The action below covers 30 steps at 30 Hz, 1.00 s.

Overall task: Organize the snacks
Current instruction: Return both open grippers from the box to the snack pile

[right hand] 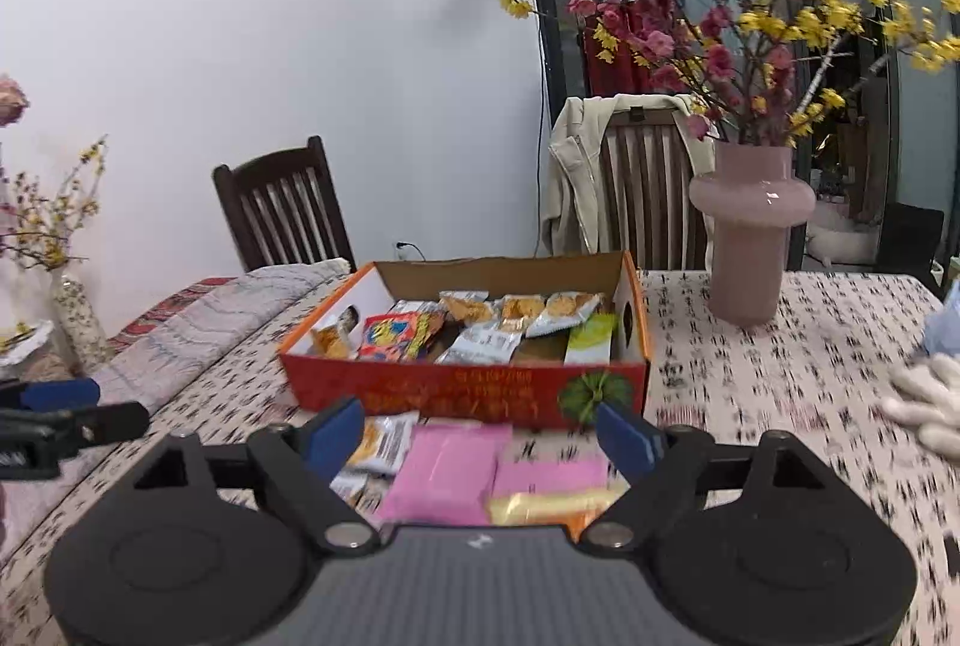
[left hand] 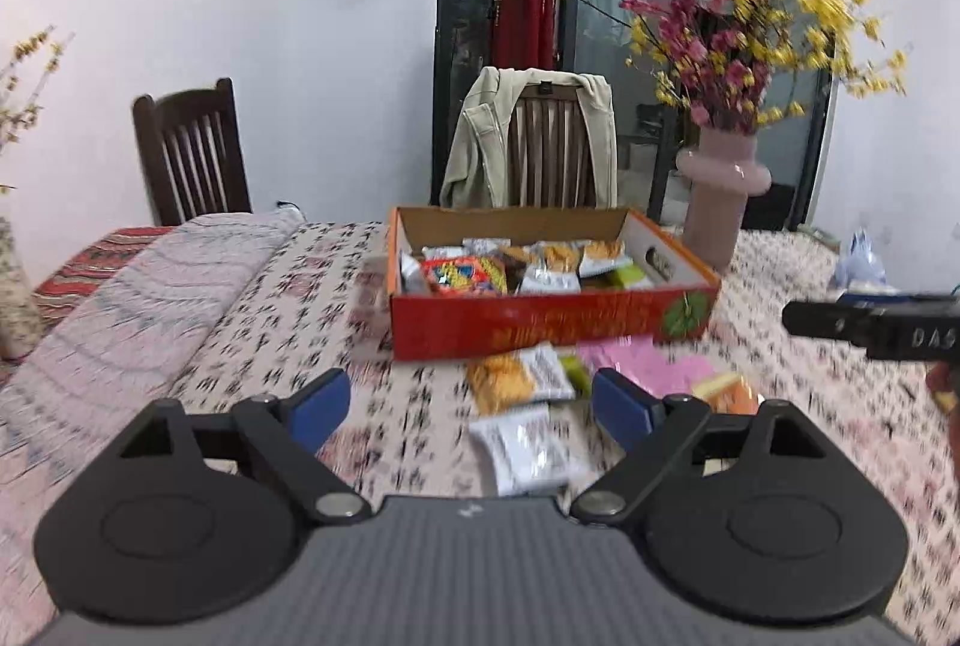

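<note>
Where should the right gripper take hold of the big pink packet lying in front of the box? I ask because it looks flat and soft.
Probably across its two long edges, coming from above. The pink packet lies flat on the tablecloth, so no side face is offered. The right gripper is open above it.

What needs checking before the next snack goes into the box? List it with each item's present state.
1. Left claw open and empty: ok.
2. Right claw open and empty: ok.
3. Loose packets in reach: ok; orange-and-white packet and pink packet lie on the tablecloth in front of the red box.
4. Box has room: cannot tell; it already holds many packets.
5. Pink vase clear of the path: ok, it stands to the box's right.
6. Sharp view: not ok, both blurred.
</note>
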{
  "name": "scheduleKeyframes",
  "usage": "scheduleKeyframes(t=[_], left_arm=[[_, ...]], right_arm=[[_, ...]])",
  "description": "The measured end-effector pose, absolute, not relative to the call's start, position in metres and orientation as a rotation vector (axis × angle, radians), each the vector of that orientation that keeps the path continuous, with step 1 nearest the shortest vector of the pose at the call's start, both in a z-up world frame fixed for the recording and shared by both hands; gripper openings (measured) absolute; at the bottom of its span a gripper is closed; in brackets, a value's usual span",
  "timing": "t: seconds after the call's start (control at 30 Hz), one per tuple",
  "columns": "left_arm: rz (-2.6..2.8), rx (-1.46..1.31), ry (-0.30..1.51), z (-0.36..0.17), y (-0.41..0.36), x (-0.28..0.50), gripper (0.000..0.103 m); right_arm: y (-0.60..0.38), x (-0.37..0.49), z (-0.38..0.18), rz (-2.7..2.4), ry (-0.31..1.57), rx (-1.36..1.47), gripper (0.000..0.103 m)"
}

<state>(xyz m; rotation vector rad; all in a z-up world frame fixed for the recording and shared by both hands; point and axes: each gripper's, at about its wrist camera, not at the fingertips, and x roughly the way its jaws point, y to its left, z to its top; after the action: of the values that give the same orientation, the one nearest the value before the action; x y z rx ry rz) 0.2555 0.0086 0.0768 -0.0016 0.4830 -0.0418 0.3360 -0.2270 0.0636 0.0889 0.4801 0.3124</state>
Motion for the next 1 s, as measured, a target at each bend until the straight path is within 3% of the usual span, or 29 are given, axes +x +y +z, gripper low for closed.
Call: scheduleKeyframes(t=[0.47,1.0], left_arm=[[0.003,-0.073,0.484,0.030,-0.020,0.140,0.095],[0.081,-0.137,0.581,-0.007,-0.021,0.077,0.100]], right_arm=[[-0.251,0.204,0.025,0.276,0.440,-0.004,0.089],[-0.264,0.101,-0.027,0.259,0.516,-0.051,0.090]])
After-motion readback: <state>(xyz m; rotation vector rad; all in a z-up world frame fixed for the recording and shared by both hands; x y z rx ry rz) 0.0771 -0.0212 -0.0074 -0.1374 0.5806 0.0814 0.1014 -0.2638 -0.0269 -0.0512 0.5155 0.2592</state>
